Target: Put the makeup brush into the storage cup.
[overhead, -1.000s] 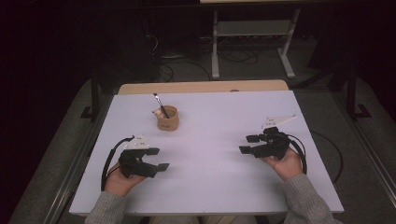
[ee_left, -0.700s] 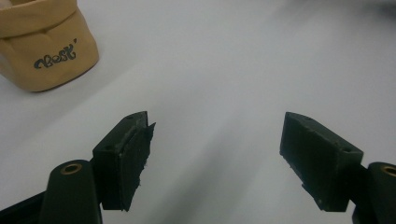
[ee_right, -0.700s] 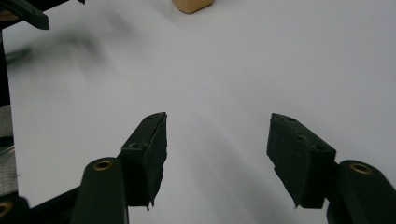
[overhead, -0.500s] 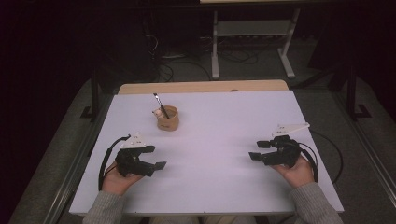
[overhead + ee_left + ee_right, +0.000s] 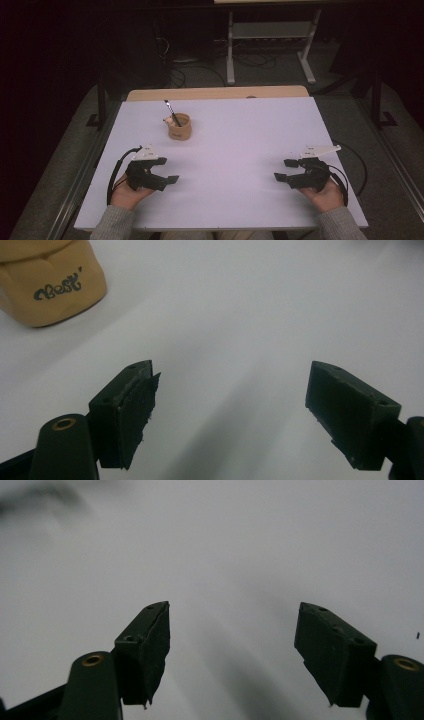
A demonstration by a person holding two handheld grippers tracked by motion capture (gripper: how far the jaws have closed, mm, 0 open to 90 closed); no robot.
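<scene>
Left gripper (image 5: 167,170): jaws apart, just been opening, nothing between; sits on white table (image 5: 240,150) near-left of tan cup (image 5: 179,126), apart from it. Right gripper (image 5: 286,170): jaws apart, just been opening, nothing between; well right of cup, near table's right edge. Cup: upright, far-left part of table, dark-handled brush (image 5: 171,111) leaning inside.

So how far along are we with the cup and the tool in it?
Looks done: a thin tool stands in the tan cup. In hand: nothing; the left gripper and right gripper rest low over the white table, jaws just opening, nothing between them. Left: nothing else lies out to handle.
</scene>
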